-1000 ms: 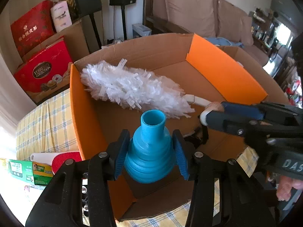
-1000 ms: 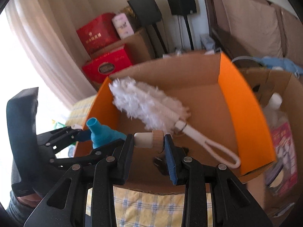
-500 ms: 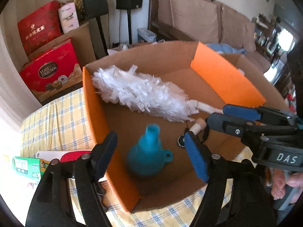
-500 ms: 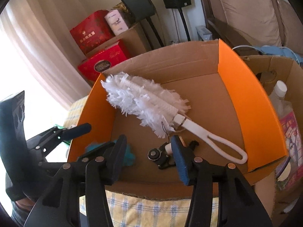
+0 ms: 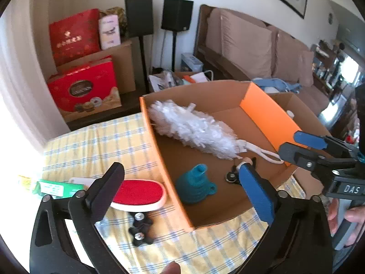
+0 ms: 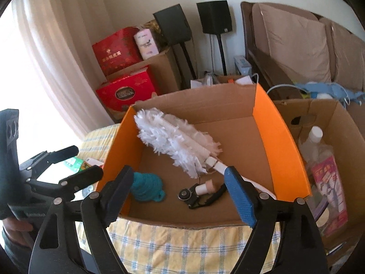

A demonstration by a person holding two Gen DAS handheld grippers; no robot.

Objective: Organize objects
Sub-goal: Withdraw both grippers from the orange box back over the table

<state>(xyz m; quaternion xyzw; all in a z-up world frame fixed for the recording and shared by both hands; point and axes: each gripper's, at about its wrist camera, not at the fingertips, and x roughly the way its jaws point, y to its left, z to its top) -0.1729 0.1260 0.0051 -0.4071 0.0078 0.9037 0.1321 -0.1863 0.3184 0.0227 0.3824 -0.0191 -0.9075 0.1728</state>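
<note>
An open cardboard box with orange flaps (image 5: 159, 150) (image 6: 282, 137) stands on the checked tablecloth. Inside lie a white feather duster (image 5: 194, 127) (image 6: 178, 139), a teal funnel (image 5: 194, 185) (image 6: 146, 186) and a small black tool with a cork-coloured handle (image 5: 237, 171) (image 6: 198, 193). My left gripper (image 5: 180, 189) is open and empty above the box's near left corner. My right gripper (image 6: 178, 194) is open and empty above the box's near edge; it also shows in the left wrist view (image 5: 303, 146).
On the cloth left of the box lie a red-and-white lint brush (image 5: 139, 193), a black knob piece (image 5: 140, 228) and a green packet (image 5: 57, 187). A second carton with a bottle (image 6: 312, 141) stands to the right. Red gift boxes (image 5: 84, 91), speakers and a sofa stand behind.
Both grippers opened and drew back from the box. The teal funnel and the cork-handled tool dropped from their jaws and now lie on the box floor.
</note>
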